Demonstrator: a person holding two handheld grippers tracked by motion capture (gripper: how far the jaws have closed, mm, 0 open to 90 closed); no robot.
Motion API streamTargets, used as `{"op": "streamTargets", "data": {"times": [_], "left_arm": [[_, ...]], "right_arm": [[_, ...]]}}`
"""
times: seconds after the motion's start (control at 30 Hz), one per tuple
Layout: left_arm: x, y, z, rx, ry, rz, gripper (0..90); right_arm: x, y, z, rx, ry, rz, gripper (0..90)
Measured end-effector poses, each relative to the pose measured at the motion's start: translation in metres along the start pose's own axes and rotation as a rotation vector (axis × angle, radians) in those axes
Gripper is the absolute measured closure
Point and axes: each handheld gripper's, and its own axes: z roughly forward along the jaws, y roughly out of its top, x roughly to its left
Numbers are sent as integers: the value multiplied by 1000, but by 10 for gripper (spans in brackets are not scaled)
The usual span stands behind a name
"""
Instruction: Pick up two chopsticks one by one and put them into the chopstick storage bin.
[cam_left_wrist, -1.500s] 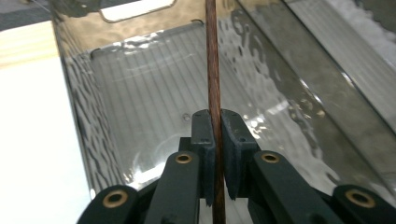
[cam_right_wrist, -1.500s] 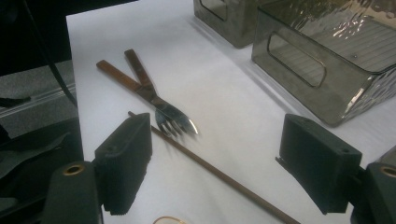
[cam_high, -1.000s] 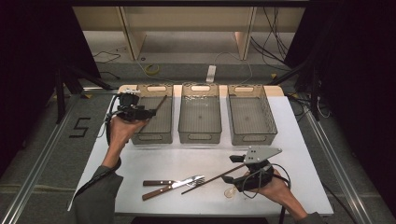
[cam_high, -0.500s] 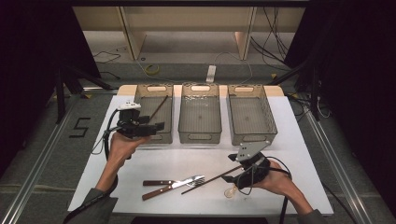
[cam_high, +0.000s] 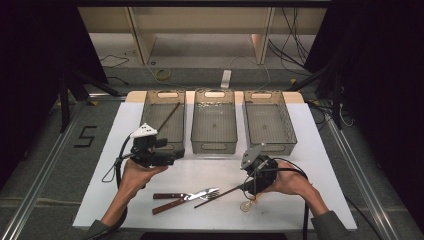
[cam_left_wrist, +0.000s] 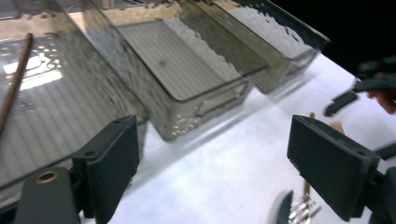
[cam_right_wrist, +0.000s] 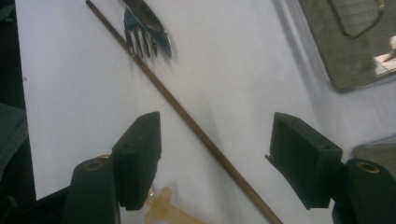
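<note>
A: What has changed at the left gripper (cam_high: 172, 156)?
B: It has drawn back from the left bin (cam_high: 165, 120) toward the table's near side; its jaws have just been opening, wide, nothing between them. One chopstick (cam_high: 169, 116) lies in that bin.

A: And the right gripper (cam_right_wrist: 215, 154)?
B: It has shifted left over the other chopstick (cam_right_wrist: 187, 116) on the table, beside the fork (cam_right_wrist: 148, 39). Its jaws have just been closing, not yet touching it.

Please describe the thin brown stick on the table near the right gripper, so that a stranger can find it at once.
On the white table, look in front of the three grey bins, near the right gripper. The chopstick lies there slantwise between its open jaws, one end beside the fork. Unlike the cutlery, it is a plain, thin brown rod without handle or metal.
</note>
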Motion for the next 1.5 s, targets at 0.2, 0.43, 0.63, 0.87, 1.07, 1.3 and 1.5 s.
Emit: {"op": "streamTargets", "data": {"times": [0.2,0.43,0.63,0.87,1.07,1.3,1.5], "left_arm": [[-12,-7,-1,4,-10,33,163],[-21,-17,-2,9,-18,59,163],[-25,-22,-4,4,-26,65,161],[-27,-29,-3,24,-27,82,157],[-27,-29,-3,19,-21,91,157],[-28,-30,-3,20,-15,101,157],[-28,-30,-2,29,-14,99,157]], "right_arm": [[-2,3,13,100,11,-34,447],[-6,2,26,169,17,-58,525],[-8,0,34,197,20,-90,566],[-10,0,39,223,37,-103,622],[-10,0,41,237,51,-100,675],[-5,2,41,266,60,-127,729],[1,1,40,272,74,-186,774]]}}
